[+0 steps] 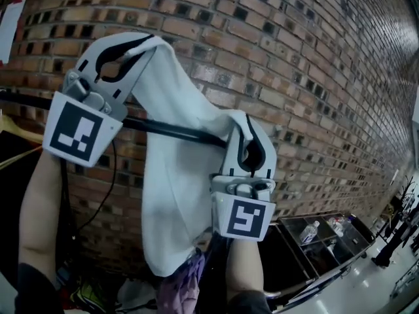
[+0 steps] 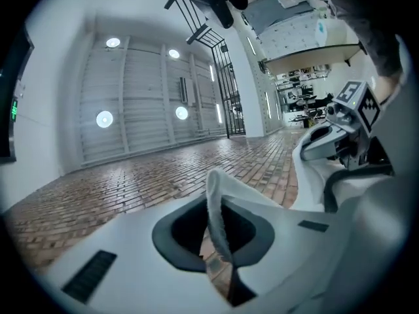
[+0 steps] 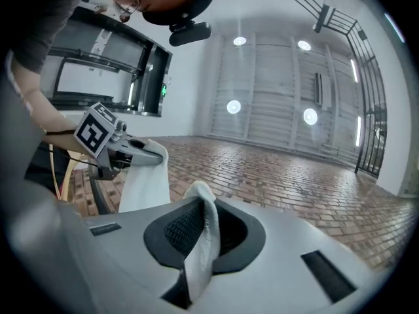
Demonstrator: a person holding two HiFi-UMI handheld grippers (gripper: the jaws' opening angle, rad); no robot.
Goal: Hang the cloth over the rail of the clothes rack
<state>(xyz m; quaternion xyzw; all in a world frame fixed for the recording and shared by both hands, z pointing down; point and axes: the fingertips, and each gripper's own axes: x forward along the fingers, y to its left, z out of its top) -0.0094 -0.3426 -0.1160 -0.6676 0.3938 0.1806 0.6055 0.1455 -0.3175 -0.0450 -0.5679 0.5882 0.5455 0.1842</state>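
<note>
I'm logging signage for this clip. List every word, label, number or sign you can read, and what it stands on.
Nothing is legible in any view.
Left marker cube, right marker cube: black-and-white square patterns, no letters.
White sheet on the brick wall: too blurred to read.
Green lit sign: too small to read.
Bottle label: too small to read.

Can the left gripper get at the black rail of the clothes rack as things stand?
Probably yes. The left gripper, shut on an edge of the white cloth, sits close by the thin black metal rail, and nothing shows between them. The right gripper grips the cloth's other end.
</note>
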